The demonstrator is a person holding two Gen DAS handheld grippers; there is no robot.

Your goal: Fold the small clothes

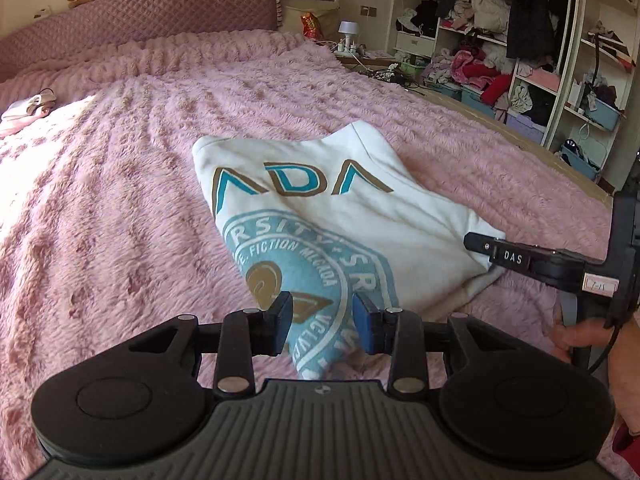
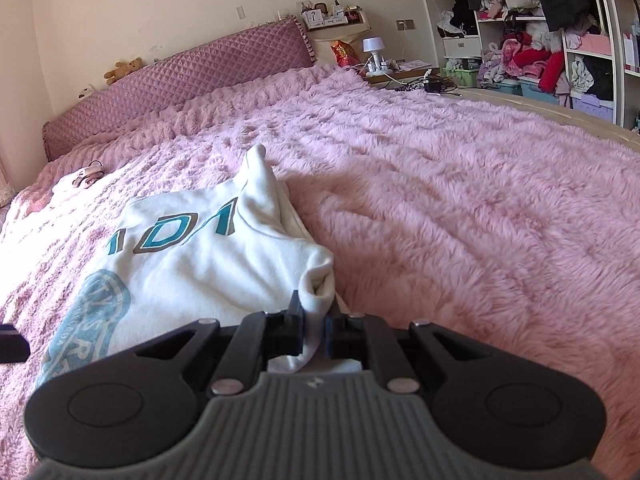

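shirt (image 1: 340, 216) print half folded under, lettering cut off

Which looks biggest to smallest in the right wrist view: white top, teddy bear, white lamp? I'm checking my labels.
1. white top, by far the largest, though it lies nearest the camera.
2-3. teddy bear and white lamp look alike, both small and far away; not ranked.
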